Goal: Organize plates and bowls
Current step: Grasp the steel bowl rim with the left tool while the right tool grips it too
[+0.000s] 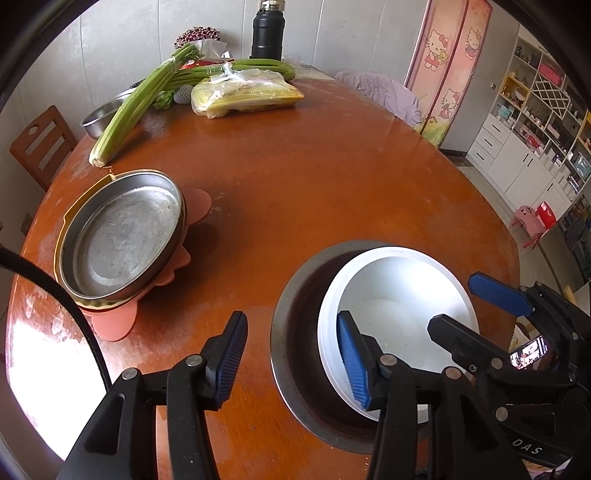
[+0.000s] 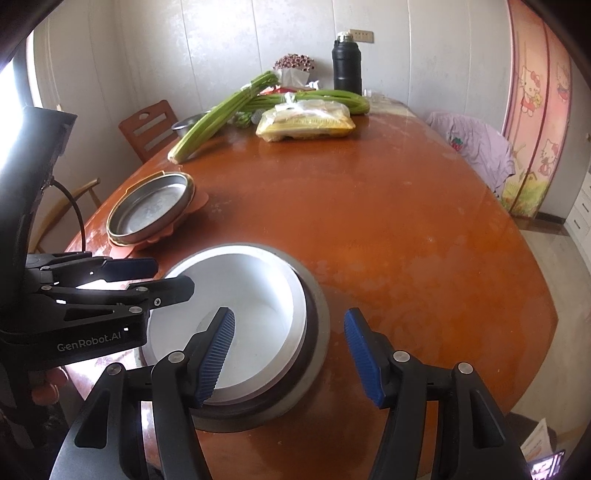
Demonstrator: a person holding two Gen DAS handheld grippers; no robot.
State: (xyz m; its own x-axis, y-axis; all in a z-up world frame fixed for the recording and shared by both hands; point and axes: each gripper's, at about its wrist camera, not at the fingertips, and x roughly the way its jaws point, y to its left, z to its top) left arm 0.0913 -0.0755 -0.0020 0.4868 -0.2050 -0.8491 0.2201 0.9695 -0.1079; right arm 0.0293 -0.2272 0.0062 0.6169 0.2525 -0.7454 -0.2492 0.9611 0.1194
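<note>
A white bowl (image 1: 399, 291) sits nested inside a steel bowl (image 1: 291, 314) at the near edge of the brown table (image 1: 295, 177); both show in the right wrist view, white bowl (image 2: 251, 295) in steel bowl (image 2: 317, 332). A steel plate (image 1: 122, 236) lies stacked on a yellow plate and a pink plate (image 1: 118, 325) at the left, also in the right wrist view (image 2: 151, 210). My left gripper (image 1: 291, 358) is open, straddling the bowls' left rim. My right gripper (image 2: 288, 358) is open, straddling their right rim. Both are empty.
At the far end lie celery stalks (image 1: 136, 99), a bagged yellow packet (image 1: 243, 96), a steel basin (image 1: 99, 118) and a black flask (image 1: 267, 33). A wooden chair (image 1: 40, 144) stands at the left, a cloth-draped chair (image 2: 476, 147) at the right.
</note>
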